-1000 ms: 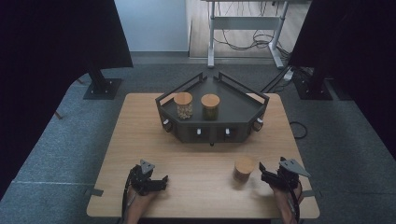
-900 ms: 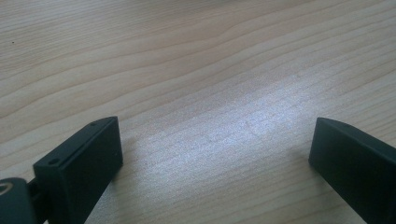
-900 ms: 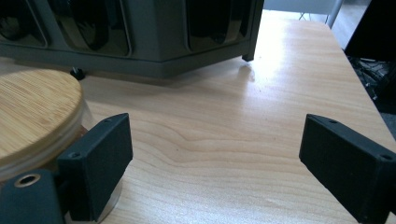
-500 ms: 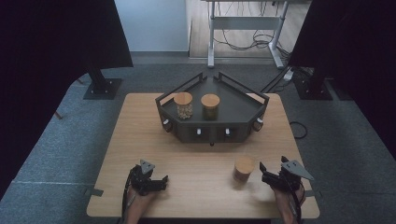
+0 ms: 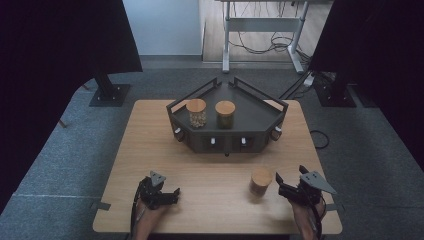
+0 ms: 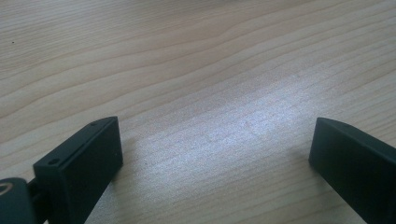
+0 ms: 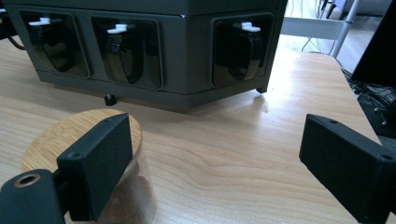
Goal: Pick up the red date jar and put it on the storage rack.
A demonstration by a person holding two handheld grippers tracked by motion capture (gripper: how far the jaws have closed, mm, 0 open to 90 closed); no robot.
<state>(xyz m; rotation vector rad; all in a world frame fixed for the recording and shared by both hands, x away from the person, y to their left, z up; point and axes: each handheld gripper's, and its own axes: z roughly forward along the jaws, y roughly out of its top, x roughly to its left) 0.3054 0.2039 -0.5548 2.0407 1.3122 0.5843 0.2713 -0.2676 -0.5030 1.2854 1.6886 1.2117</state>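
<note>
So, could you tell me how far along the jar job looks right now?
Two jars already stand on the dark tray. The third jar sits on the table beside the open right gripper, not gripped. Left to do: grasp it and place it on the tray.

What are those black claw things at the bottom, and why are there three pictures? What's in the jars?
Those black claws are grippers, tools with two jaws that a person holds, one in each hand. The top picture comes from a camera up high, looking down on the wooden table. There you see the left gripper and the right gripper. The other two pictures come from small cameras riding on the grippers, looking out between their jaws.

On the table stands a dark tray with two jars on it: one jar with pale bits inside, another jar with something darker. A third jar with a wooden lid stands alone on the table, just beside the right gripper.

Both grippers are open and hold nothing. What is inside the jars is too small to tell.
</note>
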